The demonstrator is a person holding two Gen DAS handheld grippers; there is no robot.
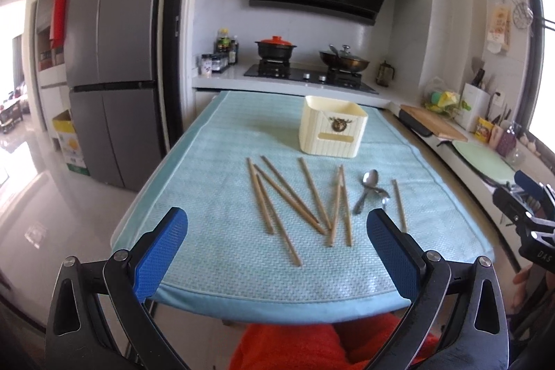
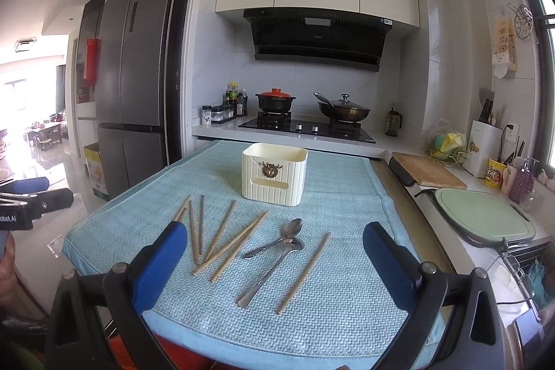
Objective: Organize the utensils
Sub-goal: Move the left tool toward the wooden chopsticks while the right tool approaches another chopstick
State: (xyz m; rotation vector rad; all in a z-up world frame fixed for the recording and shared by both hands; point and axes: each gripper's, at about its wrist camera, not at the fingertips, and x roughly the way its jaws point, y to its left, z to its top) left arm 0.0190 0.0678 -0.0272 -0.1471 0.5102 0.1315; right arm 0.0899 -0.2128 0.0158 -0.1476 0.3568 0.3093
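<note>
Several wooden chopsticks (image 1: 293,200) (image 2: 222,236) lie scattered on a light blue mat (image 1: 215,182) (image 2: 340,196). Two metal spoons (image 1: 368,189) (image 2: 277,247) lie crossed to their right, with one lone chopstick (image 1: 399,205) (image 2: 303,273) further right. A cream ribbed utensil holder (image 1: 332,126) (image 2: 274,175) stands upright behind them. My left gripper (image 1: 277,224) hovers open above the mat's near edge, nothing between its blue fingers. My right gripper (image 2: 274,236) hangs open over the near part of the mat, empty as well.
Behind the mat a stove (image 2: 305,125) carries a red-lidded pot (image 2: 275,99) and a wok (image 2: 343,110). To the right lie a wooden cutting board (image 2: 428,174) and a green board (image 2: 482,214). A grey fridge (image 1: 111,58) stands at left.
</note>
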